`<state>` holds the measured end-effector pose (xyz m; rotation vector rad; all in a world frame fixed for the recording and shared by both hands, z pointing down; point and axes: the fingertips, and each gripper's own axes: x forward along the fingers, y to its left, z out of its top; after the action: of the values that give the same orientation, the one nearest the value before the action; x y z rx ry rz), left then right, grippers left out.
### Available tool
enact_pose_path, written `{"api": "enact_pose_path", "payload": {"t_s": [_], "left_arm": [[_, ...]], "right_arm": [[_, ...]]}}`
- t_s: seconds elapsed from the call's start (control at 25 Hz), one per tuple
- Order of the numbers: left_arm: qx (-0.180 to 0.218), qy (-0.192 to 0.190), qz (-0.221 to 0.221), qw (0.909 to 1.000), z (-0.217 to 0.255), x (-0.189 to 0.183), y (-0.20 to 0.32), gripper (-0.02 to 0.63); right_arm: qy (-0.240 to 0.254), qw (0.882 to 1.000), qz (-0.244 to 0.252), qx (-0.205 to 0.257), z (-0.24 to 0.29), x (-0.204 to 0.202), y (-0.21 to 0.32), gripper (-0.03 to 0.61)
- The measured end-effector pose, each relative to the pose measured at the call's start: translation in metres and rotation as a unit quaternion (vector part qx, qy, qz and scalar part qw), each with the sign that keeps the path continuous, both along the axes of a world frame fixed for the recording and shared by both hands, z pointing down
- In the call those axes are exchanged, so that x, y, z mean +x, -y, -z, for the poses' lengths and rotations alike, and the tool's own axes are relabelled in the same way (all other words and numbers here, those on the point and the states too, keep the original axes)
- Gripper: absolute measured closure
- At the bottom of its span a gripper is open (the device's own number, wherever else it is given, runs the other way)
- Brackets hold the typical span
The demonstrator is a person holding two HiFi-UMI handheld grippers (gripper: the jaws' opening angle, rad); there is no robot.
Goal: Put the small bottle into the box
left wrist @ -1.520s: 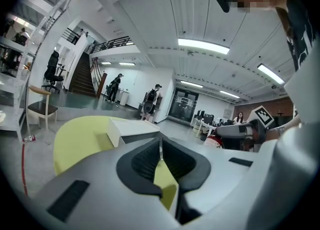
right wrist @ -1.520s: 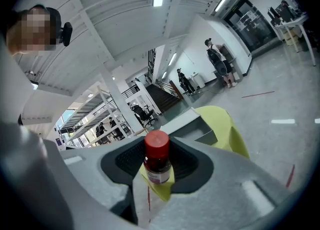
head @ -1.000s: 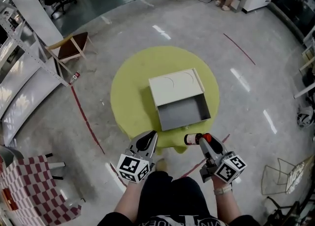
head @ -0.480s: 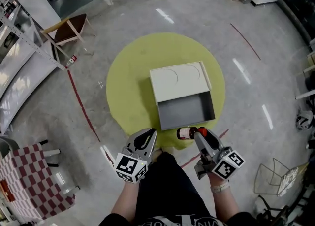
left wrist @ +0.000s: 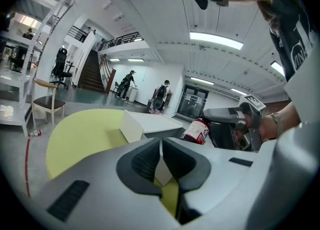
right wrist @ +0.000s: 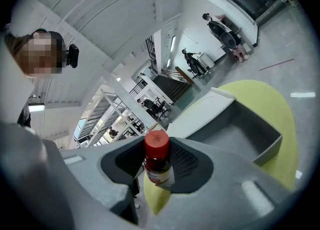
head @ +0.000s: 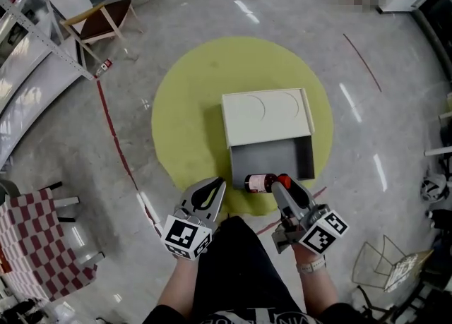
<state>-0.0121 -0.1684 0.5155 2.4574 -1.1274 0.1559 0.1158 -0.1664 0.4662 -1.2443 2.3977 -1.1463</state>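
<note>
Done: right gripper (head: 277, 183) is clamping red-capped brown small bottle (head: 260, 182) at cream-lidded grey box's (head: 308, 159) near edge | Remaining: lowering it inside | left gripper (head: 214, 187) is idling, jaws together, empty

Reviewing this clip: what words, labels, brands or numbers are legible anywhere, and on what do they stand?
No text can be read for certain.
Small bottle, white label: print too blurred to read.
Marker cubes: black-and-white patterns only, no letters.
Shirt: white print cut off at the picture's edge, unreadable.

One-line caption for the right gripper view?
Right claw grips the red-capped small bottle short of the open box on a yellow surface.
</note>
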Motion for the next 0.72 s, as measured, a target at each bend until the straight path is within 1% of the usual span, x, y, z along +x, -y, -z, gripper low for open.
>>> {"api": "enact_pose_path", "payload": {"t_s": [0.2,0.4,0.52,0.72], "left_arm": [[-0.006,-0.005,0.013,0.9999,-0.008,-0.003,0.004,0.591],[-0.013,-0.011,0.019,0.9997,-0.014,-0.002,0.006,0.591],[-0.017,-0.014,0.025,0.9995,-0.018,-0.005,0.006,0.591],[-0.023,-0.017,0.033,0.9991,-0.022,-0.011,0.005,0.591]], "right_arm": [[-0.020,1.000,0.014,-0.001,-0.009,-0.012,0.013,0.431],[-0.066,0.997,0.032,-0.003,-0.021,-0.018,0.020,0.431],[-0.084,0.996,0.036,-0.006,-0.027,-0.021,0.022,0.431],[-0.129,0.990,0.048,-0.001,-0.033,-0.028,0.023,0.431]]}}
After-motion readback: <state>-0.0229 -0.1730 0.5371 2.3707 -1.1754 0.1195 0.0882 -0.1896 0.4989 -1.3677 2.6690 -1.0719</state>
